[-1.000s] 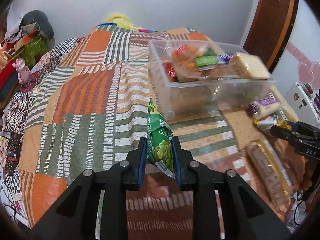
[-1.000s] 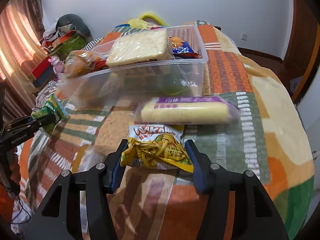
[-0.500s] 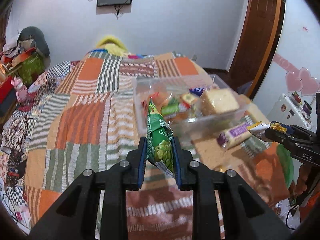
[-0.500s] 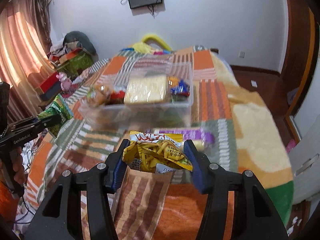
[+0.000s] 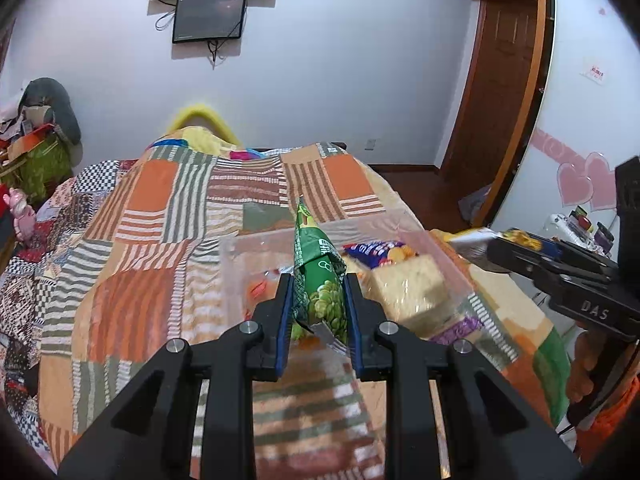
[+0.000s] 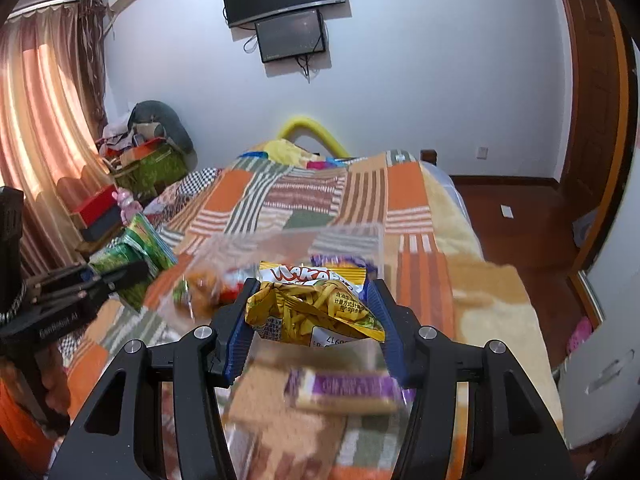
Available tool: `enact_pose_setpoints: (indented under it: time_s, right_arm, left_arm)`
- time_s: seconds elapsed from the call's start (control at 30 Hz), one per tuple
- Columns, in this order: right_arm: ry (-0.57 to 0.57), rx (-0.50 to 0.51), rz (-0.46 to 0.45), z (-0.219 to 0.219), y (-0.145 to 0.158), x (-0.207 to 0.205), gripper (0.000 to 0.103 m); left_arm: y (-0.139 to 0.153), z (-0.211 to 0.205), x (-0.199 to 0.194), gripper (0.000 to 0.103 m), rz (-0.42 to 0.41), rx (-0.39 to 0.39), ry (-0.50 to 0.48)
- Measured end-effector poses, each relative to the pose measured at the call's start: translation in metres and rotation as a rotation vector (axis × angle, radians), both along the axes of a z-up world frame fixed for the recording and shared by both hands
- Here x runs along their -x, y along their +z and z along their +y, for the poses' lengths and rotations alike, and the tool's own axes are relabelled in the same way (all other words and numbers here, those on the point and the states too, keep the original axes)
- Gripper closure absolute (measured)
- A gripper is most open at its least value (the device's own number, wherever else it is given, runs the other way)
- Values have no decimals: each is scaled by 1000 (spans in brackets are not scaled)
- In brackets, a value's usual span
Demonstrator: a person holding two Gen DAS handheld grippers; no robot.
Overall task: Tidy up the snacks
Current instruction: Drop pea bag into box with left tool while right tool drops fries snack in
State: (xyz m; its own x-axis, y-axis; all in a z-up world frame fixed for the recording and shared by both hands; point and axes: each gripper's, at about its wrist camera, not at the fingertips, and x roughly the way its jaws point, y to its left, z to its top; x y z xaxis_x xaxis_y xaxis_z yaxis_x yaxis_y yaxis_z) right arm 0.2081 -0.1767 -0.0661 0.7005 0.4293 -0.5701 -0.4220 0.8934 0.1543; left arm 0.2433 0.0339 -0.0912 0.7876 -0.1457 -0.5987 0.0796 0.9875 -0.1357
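Both packets have come up off the bed since a second ago. Back then the yellow fries bag was lying on the blanket just in front of the purple-wrapped cake bar, and the bin sat high in both views. Now both cameras look down over the bin's rim, so I'd say the lift is done and the drop into the bin comes next.

The left gripper [image 5: 318, 312] has its fingers pinched narrow on the green pea snack packet [image 5: 320, 280], which stands upright on its edge with its crimped top poking toward 12 o'clock. The right gripper [image 6: 314, 322] has its fingers set wider, clamped on the yellow fries bag [image 6: 316, 304], and the bag is crumpled and bowed between the blue pads.

The clear plastic bin [image 5: 236, 264] sits on the patchwork blanket [image 5: 160, 240] just past the left fingers, from about 12 to 2 o'clock in that view. It already holds a wrapped slab of sliced bread [image 5: 408, 292], a blue packet [image 5: 372, 250] and some orange stuff I can't make out. The purple-wrapped cake bar [image 6: 352, 392] lies on the bed under the right gripper, blurry, at 6 o'clock.

Texture-wise, both packets are shiny crinkly film, light and puffy, so I'd expect them to slide or flop if the squeeze eases. The bin walls are thin, see-through and rigid. The blanket is a soft, fuzzy weave, lumpy underneath.
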Motion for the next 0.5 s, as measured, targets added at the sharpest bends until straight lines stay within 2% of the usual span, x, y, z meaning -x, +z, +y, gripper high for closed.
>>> enact_pose_setpoints:
  time_s: [0.27, 0.5]
  right_arm:
    - [10, 16, 29, 26, -9, -36, 52]
    - [26, 57, 79, 44, -23, -58, 51]
  left_arm:
    - [-17, -7, -44, 80, 58, 15, -23]
    - [-37, -5, -72, 79, 114, 17, -3]
